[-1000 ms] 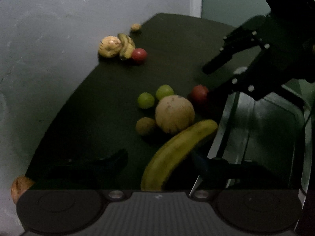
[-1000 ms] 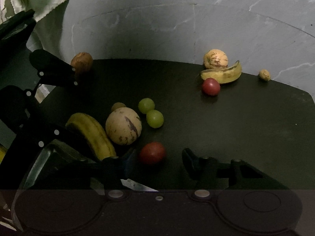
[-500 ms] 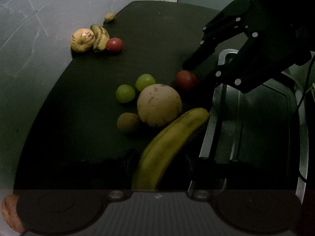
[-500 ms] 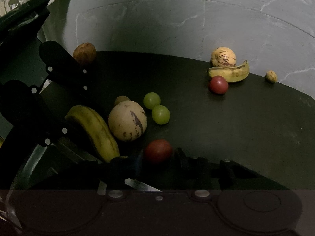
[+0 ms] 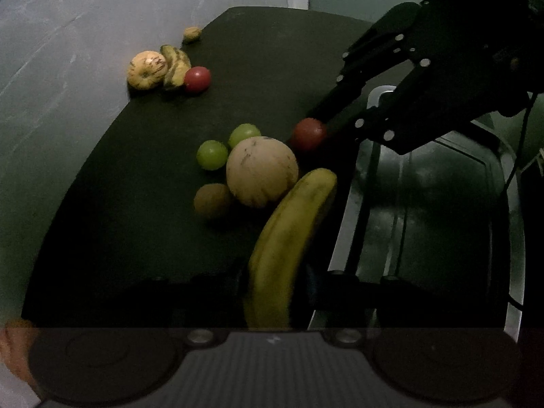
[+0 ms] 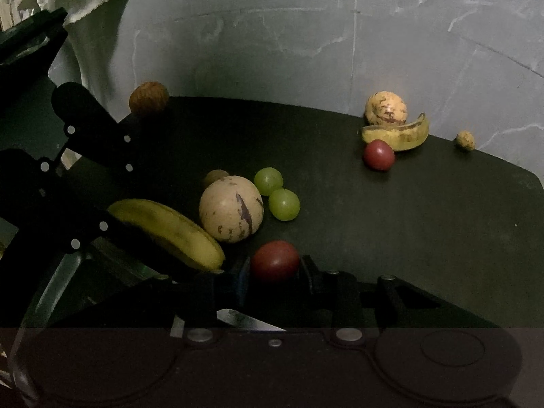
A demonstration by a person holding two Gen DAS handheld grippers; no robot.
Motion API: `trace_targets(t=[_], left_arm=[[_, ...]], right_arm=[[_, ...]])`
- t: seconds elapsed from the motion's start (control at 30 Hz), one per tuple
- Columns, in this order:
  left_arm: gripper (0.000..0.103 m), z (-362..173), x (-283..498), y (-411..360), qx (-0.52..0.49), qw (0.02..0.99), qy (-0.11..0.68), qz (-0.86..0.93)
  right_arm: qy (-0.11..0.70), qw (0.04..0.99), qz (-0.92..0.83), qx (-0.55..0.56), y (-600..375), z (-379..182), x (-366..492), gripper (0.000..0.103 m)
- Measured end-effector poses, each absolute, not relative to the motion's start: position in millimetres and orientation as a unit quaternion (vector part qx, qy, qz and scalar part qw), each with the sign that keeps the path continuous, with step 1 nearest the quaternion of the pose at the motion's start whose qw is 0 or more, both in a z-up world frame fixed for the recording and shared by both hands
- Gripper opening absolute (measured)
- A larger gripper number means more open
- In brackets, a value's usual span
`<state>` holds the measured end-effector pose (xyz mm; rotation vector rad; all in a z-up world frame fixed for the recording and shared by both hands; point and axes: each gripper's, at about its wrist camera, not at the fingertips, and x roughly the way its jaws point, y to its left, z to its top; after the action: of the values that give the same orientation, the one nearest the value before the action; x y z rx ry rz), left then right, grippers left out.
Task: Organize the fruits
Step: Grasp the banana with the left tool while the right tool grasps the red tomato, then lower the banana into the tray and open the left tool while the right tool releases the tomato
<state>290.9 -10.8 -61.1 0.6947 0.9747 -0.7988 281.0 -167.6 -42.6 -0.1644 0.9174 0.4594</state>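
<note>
pinching the small round red fruit between its fingertips, the right gripper risked rolling it out; the left gripper clasped the long yellow banana, whose far end touched the pale speckled round melon and could nudge it.

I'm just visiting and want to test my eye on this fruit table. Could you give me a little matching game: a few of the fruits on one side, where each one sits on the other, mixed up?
Things:
1. big banana
2. near red fruit
3. two green grapes
4. small spotted banana

Places:
A. far side of the mat, in front of a pale speckled fruit
B. between the fingers of the right tool
C. between the fingers of the left tool
D. loose on the mat beside the large pale melon

Pairs: 1-C, 2-B, 3-D, 4-A
</note>
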Motion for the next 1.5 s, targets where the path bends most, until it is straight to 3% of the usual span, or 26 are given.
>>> trace_targets(t=[0.37,0.97,1.5], left_arm=[[0.034,-46,278,9,0.285,0.791,0.451,-0.299],[0.032,-25,233,39,0.108,0.858,0.464,-0.193],[0.033,-23,137,10,0.000,0.879,0.459,-0.129]], right_arm=[[0.411,0.886,0.203,-0.071,-161,-22,261,0.033],[0.390,0.894,0.207,-0.070,-146,-4,186,0.033],[0.432,0.850,0.286,-0.090,-159,-11,112,0.033]])
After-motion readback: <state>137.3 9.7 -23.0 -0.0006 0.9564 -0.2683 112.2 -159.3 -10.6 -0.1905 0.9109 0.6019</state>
